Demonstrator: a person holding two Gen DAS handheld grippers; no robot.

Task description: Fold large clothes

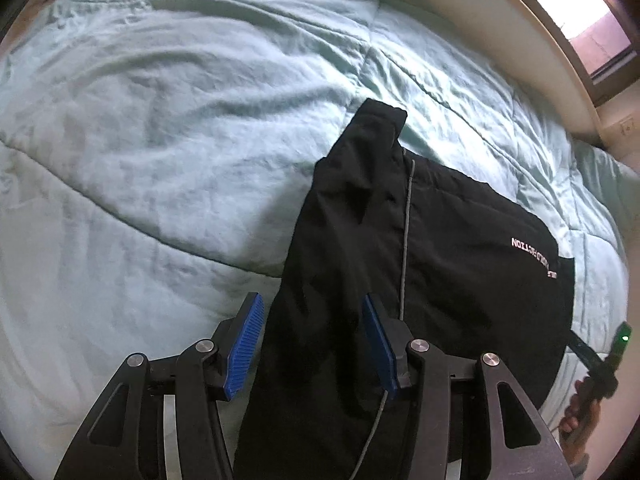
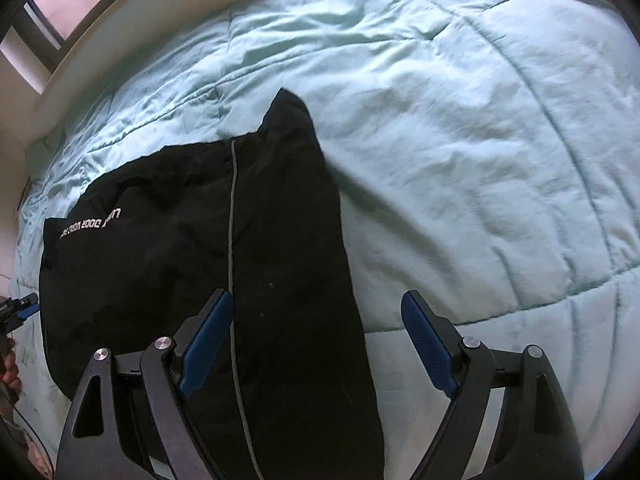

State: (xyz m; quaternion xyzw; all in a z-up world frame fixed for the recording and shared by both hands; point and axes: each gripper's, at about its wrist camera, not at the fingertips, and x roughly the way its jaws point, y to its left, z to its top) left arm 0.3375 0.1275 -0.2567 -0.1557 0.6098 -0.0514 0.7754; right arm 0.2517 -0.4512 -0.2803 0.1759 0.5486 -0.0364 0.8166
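A black garment [image 1: 440, 248] with white lettering and a thin grey stripe lies partly folded on the pale green quilt [image 1: 160, 140]. A long sleeve-like strip of it runs toward me. In the left wrist view my left gripper [image 1: 311, 300] hovers open over this strip, with the cloth showing between its blue pads [image 1: 246, 344] but not pinched. In the right wrist view the garment [image 2: 160, 248] fills the lower left. My right gripper [image 2: 316, 297] stands wide open above its right edge, one finger over the cloth and the other over the quilt [image 2: 480, 160].
A cream bed frame [image 1: 520, 40] curves behind the quilt, with a window [image 1: 580, 12] and a wall socket [image 1: 626, 126] beyond it. The other gripper and a hand [image 1: 592, 384] show at the right edge of the left view, and likewise a hand [image 2: 10, 364] at the left edge of the right view.
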